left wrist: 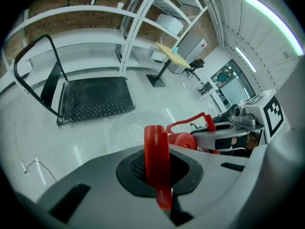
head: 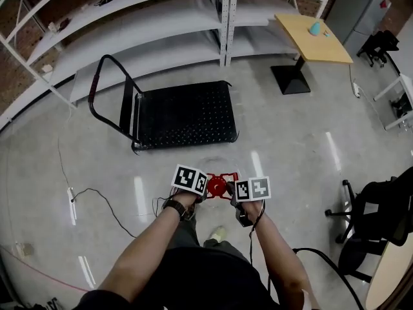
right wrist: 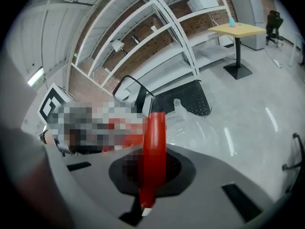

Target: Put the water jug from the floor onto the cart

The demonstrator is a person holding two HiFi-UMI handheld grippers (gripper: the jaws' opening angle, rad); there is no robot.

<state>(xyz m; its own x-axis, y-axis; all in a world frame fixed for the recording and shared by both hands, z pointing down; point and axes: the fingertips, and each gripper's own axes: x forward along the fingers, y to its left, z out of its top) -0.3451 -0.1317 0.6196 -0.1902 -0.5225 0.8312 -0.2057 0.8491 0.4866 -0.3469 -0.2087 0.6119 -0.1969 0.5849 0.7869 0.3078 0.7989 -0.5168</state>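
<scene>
- The left gripper (left wrist: 157, 175) is pinching a side loop of the red handle (left wrist: 156, 149) with its jaws closed right down, the plastic standing edge-on between the pads.
- The right gripper (right wrist: 151, 173) is doing the same on the opposite loop, jaws shut tight on the thin red plastic; gripping both sides is probably sharing the load and stopping the jug from swinging.
- The water jug (right wrist: 193, 125) is hanging from that handle between the two grippers, directly in front of the person; it is sitting short of the cart (head: 187, 115) and, as far as I can judge, clear of the floor (head: 290, 147), not yet on the deck.
- Both grippers are pointing steeply downward, which is letting the handle bear straight up against the pads rather than slide out.
- The cart is standing with its open end towards the person and its push bar (head: 106, 89) at the far left, so the approach is looking unobstructed.
- The head view is showing only the red cap (head: 217, 186) and handle; the clear body is showing up only in the gripper views, pale against the floor.
- The left gripper view is showing the right gripper clamped across the cap; the head view alone is giving the gap to the cart and the shelves (head: 161, 18) beyond it.
</scene>
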